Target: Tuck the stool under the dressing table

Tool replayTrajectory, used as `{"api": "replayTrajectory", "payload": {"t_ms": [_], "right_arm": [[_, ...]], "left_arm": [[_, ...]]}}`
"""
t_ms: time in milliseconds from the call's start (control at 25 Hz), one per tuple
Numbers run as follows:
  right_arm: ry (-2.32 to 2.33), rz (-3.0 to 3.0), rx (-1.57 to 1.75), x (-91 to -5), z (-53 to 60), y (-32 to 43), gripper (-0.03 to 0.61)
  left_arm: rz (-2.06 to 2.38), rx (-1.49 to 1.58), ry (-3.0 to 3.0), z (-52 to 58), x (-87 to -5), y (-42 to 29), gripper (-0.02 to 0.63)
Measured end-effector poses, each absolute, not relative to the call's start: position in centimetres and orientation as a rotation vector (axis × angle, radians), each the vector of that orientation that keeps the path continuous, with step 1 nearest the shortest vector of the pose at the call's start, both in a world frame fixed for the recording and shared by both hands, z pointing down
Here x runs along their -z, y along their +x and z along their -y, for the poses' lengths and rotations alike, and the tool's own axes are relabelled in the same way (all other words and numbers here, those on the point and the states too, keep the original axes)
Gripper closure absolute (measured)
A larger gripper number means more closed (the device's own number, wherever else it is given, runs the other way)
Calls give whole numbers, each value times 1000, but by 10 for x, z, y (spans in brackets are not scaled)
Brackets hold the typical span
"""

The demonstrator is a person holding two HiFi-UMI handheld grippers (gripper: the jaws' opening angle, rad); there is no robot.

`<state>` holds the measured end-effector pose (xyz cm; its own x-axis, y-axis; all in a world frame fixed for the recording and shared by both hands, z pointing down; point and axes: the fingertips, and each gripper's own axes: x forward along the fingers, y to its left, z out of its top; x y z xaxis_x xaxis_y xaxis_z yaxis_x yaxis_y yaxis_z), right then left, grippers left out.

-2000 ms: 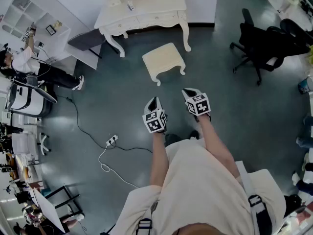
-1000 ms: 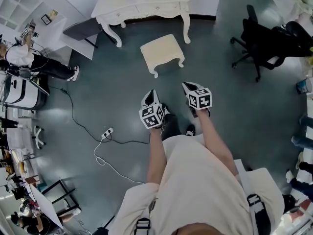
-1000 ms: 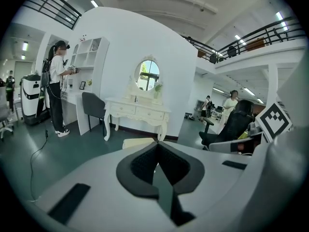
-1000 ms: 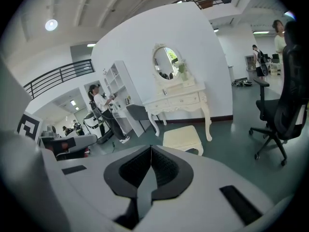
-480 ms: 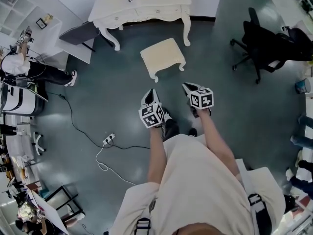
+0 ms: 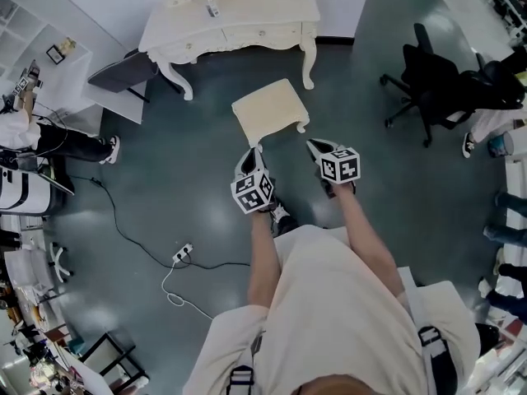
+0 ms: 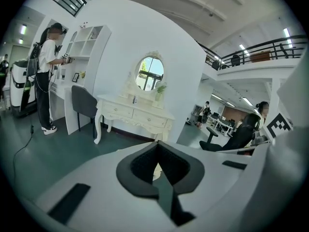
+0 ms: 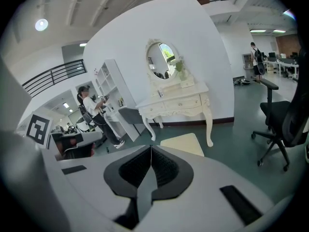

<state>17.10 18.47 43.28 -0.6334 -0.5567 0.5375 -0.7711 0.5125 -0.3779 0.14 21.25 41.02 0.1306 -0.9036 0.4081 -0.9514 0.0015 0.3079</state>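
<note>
The cream stool stands on the grey-green floor, a short way in front of the white dressing table and turned at a slight angle to it. My left gripper is shut and empty, its tips just at the stool's near left leg. My right gripper is shut and empty, a little off the stool's near right corner. In the right gripper view the stool shows beyond the shut right gripper, under the table. In the left gripper view the left gripper hides most of the stool.
A black office chair stands to the right of the table, a grey chair to its left. A power strip with cable lies on the floor at the left. A person stands by white shelves at far left.
The view has moved forward: stool and dressing table sit nearer, and both grippers have come up to the stool's near edge. Both stay shut.
</note>
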Motion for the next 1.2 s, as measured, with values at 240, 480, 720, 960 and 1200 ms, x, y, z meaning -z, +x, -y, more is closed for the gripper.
{"api": "replayTrajectory", "payload": {"t_ms": [240,480,720,960,1200], "right_arm": [[1160,2384,-873,-434,-152,151,534],[1174,2384,-909,-445,-132,115,534],[1132,2366,-989,-465,-129,90,534],[1170,2375,-1020,-460,-106,87,534],[1170,2383,-1007,-462,-79,76,534]], "left_arm": [[1725,-136,1946,-169,-412,-19,598],[1684,-172,1973,-149,-429,-45,600],[1670,-177,1973,-146,-438,-83,598],[1714,-148,1954,-131,-432,-111,598],[1729,-172,1947,-111,-439,-120,598]]}}
